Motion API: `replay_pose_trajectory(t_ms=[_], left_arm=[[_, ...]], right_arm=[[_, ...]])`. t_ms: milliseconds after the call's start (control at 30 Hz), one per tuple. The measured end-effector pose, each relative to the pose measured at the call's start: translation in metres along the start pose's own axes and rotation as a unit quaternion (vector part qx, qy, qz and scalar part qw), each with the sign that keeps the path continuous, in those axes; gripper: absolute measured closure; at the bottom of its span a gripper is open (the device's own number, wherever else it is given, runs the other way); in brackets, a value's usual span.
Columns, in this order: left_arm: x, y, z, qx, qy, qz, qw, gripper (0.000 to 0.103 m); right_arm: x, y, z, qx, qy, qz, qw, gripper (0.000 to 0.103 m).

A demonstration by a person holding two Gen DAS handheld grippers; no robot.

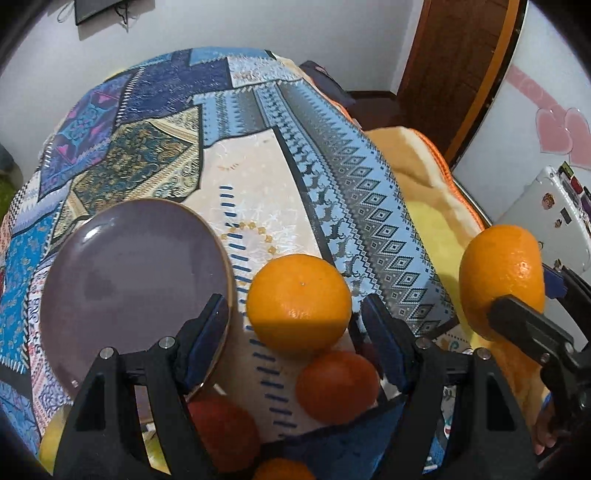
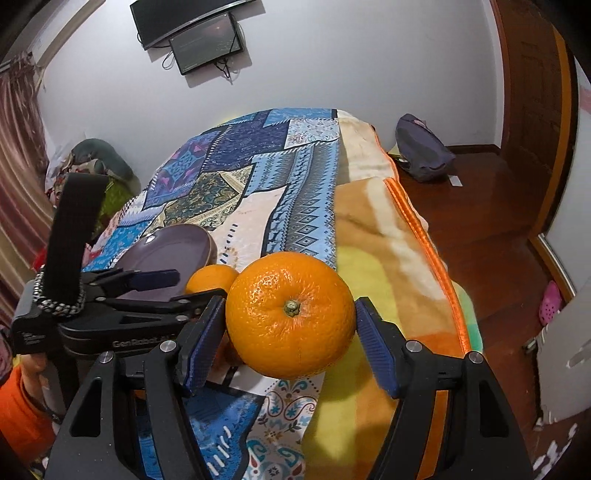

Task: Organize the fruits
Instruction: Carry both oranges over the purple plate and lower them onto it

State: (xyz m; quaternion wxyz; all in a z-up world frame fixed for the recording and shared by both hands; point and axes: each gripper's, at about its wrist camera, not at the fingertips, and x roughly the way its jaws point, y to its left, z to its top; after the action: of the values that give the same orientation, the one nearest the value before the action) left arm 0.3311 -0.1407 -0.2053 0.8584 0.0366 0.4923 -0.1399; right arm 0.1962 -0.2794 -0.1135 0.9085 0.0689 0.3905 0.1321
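My right gripper (image 2: pixel 291 332) is shut on a large orange (image 2: pixel 290 319) and holds it above the bed's right side; the same orange shows in the left wrist view (image 1: pixel 502 280). My left gripper (image 1: pixel 295 332) is open and empty, its jaws on either side of a second orange (image 1: pixel 299 301) that lies on the patterned cloth (image 1: pixel 255 192). A smaller reddish orange (image 1: pixel 337 386) lies just below it. A purple plate (image 1: pixel 136 280) sits to the left, under the left finger. A red fruit (image 1: pixel 225 432), an orange fruit (image 1: pixel 282 469) and a yellow fruit (image 1: pixel 50 439) lie at the bottom edge.
The cloth covers a bed with a yellow-orange blanket (image 2: pixel 388 236) along its right side. Wooden floor (image 2: pixel 491 229), a dark bag (image 2: pixel 421 151) and a door (image 2: pixel 532 85) are to the right. Screens (image 2: pixel 195 33) hang on the far wall.
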Motion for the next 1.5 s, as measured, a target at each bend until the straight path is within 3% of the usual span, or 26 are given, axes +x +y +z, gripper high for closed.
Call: replay_pose_trajectory(t_ms=[67, 233, 333, 467, 700, 867, 1133, 1500], left_arm=[[0.010, -0.003, 0.000, 0.003, 0.013, -0.013, 0.9998, 0.028], [0.022, -0.005, 0.003, 0.006, 0.024, -0.005, 0.9997, 0.028], [0.032, 0.002, 0.006, -0.011, 0.044, -0.009, 0.9989, 0.037], [0.031, 0.008, 0.005, -0.019, 0.042, -0.021, 0.9987, 0.038], [0.001, 0.007, -0.001, -0.018, 0.012, -0.030, 0.9993, 0.038], [-0.046, 0.018, -0.005, -0.026, -0.031, -0.027, 0.9988, 0.038], [-0.102, 0.054, -0.010, -0.038, -0.086, 0.006, 0.9955, 0.038], [-0.126, 0.110, -0.022, -0.069, -0.107, 0.040, 0.9911, 0.038]], right_arm=[[0.002, -0.004, -0.001, 0.004, 0.002, 0.001, 1.000, 0.036], [0.006, -0.007, -0.004, 0.010, 0.007, 0.006, 1.000, 0.036], [0.008, -0.006, -0.005, 0.011, 0.011, 0.007, 1.000, 0.036], [0.007, -0.004, -0.004, 0.005, 0.012, 0.007, 1.000, 0.036], [0.002, 0.008, -0.001, -0.008, 0.009, 0.002, 1.000, 0.036], [0.000, 0.023, 0.005, -0.020, 0.003, 0.003, 1.000, 0.036], [0.004, 0.058, 0.019, -0.048, -0.011, 0.019, 0.999, 0.036], [0.033, 0.106, 0.037, -0.087, -0.013, 0.035, 0.995, 0.036]])
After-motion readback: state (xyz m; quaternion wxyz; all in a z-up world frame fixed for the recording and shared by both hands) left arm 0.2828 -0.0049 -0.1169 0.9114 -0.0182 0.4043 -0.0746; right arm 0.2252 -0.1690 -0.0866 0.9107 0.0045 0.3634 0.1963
